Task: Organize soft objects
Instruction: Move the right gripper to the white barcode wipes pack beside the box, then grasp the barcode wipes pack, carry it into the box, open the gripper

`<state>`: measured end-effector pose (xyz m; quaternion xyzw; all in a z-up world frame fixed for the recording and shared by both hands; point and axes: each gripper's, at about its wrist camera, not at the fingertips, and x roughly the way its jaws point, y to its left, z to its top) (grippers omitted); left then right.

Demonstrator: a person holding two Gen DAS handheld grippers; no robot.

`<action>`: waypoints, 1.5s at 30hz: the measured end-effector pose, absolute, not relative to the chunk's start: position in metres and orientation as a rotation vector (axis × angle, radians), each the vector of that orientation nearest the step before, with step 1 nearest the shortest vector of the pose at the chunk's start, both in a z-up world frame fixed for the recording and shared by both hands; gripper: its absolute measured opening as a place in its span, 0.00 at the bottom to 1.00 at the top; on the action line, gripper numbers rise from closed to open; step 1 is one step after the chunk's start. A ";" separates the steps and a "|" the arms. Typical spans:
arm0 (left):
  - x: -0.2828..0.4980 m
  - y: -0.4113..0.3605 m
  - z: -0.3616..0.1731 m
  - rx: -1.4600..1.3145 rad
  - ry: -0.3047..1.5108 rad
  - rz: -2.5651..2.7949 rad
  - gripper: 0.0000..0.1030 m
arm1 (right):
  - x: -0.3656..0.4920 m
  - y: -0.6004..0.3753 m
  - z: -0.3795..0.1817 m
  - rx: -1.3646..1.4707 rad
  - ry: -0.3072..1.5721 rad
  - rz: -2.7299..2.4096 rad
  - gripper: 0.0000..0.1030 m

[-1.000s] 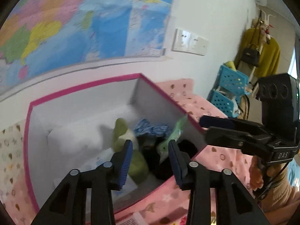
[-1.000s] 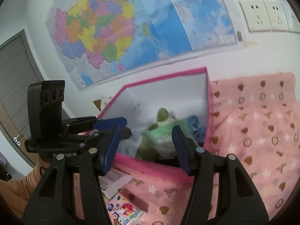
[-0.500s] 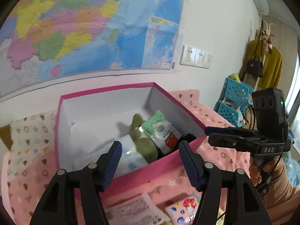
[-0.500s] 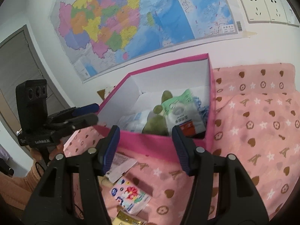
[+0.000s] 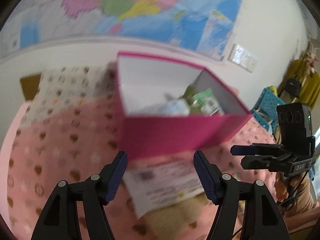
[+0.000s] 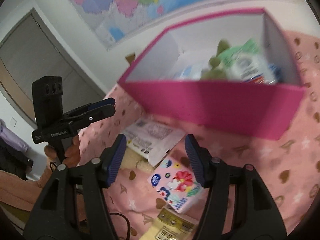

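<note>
A pink box (image 5: 180, 138) stands on the pink patterned blanket (image 5: 50, 150), holding a green plush (image 6: 216, 62), a green-and-white pack (image 6: 246, 64) and a white-blue pack (image 5: 176, 106). In front of it a white printed pack (image 5: 166, 182) lies over a beige plush (image 6: 138, 165). My left gripper (image 5: 159, 157) hovers above the white pack, jaws opening, nothing between them. My right gripper (image 6: 155, 141) hangs over the white pack (image 6: 154, 138) and a pink cartoon tissue pack (image 6: 176, 186), jaws opening and empty.
A yellow packet (image 6: 170, 224) lies at the near edge of the blanket. A map (image 5: 140, 6) covers the wall behind the box. Blue baskets (image 5: 268, 104) and hanging clothes are at the far right, a door (image 6: 36, 60) at the left.
Both grippers have pulled back out of the box and dropped lower toward the blanket in front of it. The left jaws have spread wider. The green-and-white pack now lies in the box.
</note>
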<state>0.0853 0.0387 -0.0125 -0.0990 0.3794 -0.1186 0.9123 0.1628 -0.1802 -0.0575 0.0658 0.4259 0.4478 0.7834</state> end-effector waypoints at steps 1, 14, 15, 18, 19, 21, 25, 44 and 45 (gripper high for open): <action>0.084 0.043 -0.019 -0.221 0.802 -0.242 0.68 | 0.164 -0.174 -0.062 0.134 0.939 0.968 0.61; 0.087 0.056 -0.063 -0.313 0.948 -0.308 0.68 | 0.191 -0.135 -0.097 0.109 1.118 0.933 0.61; 0.087 0.057 -0.064 -0.322 0.951 -0.317 0.68 | 0.192 -0.135 -0.099 0.121 1.125 0.938 0.61; 0.088 0.057 -0.067 -0.347 0.965 -0.353 0.68 | 0.193 -0.134 -0.099 0.136 1.126 0.955 0.61; 0.088 0.055 -0.068 -0.358 0.974 -0.372 0.66 | 0.193 -0.134 -0.099 0.136 1.116 0.962 0.61; 0.087 0.052 -0.070 -0.358 0.977 -0.387 0.66 | 0.191 -0.133 -0.099 0.128 1.108 0.970 0.58; 0.084 0.047 -0.068 -0.357 0.970 -0.381 0.61 | 0.186 -0.134 -0.093 0.119 1.068 0.964 0.44; 0.079 0.058 -0.070 -0.390 0.957 -0.373 0.54 | 0.195 -0.149 -0.103 0.188 1.102 0.925 0.57; 0.079 0.057 -0.071 -0.393 0.957 -0.376 0.53 | 0.196 -0.145 -0.103 0.195 1.105 0.948 0.57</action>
